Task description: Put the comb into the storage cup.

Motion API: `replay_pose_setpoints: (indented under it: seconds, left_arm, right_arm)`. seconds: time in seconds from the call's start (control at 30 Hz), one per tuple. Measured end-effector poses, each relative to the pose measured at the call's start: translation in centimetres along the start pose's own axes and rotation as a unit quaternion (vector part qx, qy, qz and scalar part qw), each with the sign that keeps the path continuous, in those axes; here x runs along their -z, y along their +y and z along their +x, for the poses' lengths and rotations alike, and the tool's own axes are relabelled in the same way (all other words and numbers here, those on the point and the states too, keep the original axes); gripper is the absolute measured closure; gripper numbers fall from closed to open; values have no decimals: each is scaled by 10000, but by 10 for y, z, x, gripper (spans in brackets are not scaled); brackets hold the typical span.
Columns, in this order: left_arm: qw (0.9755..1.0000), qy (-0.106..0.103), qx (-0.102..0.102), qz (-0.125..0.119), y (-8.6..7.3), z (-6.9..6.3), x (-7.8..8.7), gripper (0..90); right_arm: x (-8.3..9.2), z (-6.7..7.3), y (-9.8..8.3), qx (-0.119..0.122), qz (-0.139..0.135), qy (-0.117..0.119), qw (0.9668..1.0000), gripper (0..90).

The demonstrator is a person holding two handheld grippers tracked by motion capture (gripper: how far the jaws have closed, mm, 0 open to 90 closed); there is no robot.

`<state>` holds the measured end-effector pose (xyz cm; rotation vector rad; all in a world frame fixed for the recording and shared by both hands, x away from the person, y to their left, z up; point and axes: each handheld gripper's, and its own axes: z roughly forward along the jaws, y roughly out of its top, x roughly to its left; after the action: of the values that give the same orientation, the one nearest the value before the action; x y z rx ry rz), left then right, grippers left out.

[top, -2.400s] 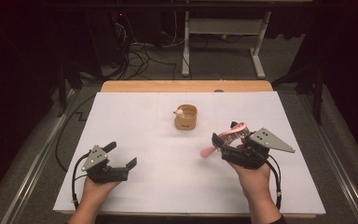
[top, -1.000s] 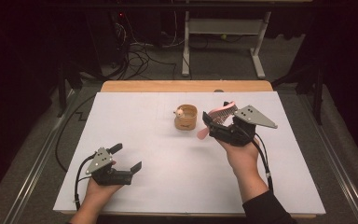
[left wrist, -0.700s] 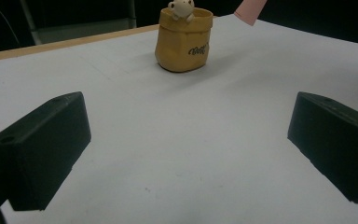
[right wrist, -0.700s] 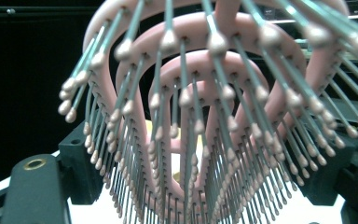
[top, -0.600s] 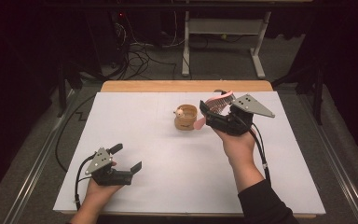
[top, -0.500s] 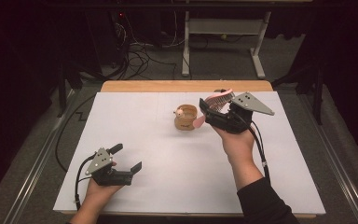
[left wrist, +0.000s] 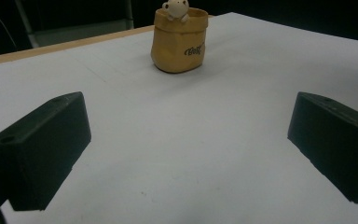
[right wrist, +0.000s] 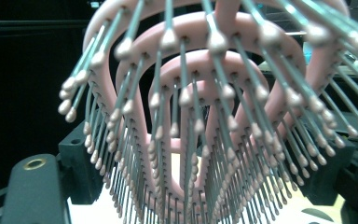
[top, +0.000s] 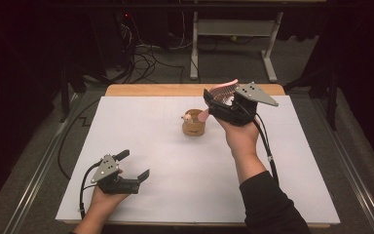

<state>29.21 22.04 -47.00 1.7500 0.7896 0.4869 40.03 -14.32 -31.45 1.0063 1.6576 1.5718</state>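
Observation:
A pink hairbrush (top: 220,95) with grey bristles is held in my right gripper (top: 218,105), which is shut on it and raised just right of a small tan holder (top: 193,125). The brush handle end (top: 203,115) dips toward the holder's rim. In the right gripper view the hairbrush head (right wrist: 205,116) looms close, bristles toward the camera. The tan holder (left wrist: 178,40) carries a little white bear figure (left wrist: 175,8) on its rim. My left gripper (top: 134,165) rests on the white table sheet (top: 165,161) at the front left, open, with nothing between its fingers (left wrist: 42,149).
The white sheet covers a wooden table (top: 175,89) whose back edge shows. Beyond it lie cables (top: 141,53) on the floor and a white desk frame (top: 233,44). A metal rail (top: 34,170) runs along the left.
My right gripper has carried the hairbrush from the right side of the table up and back toward the holder. The left gripper has stayed put.

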Motion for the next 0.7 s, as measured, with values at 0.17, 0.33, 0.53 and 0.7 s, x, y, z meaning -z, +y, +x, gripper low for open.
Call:
replay_pose_setpoints:
  seconds: [0.17,0.33,0.53,0.7]
  left_arm:
    - [10000,-54,-39,-12,0,-1,0,0]
    - [10000,-75,-3,-17,0,-1,0,0]
    - [9999,-107,54,-46,0,-1,0,0]
    - [9999,-102,45,-65,0,-1,0,0]
  right_arm:
    - [-12,0,-4,-17,59,-18,10000,202]
    - [-23,-1,-9,-47,106,-71,9999,202]
    - [-30,-4,-13,-82,162,-130,9997,202]
    - [-36,-10,-16,-221,198,-124,9995,202]
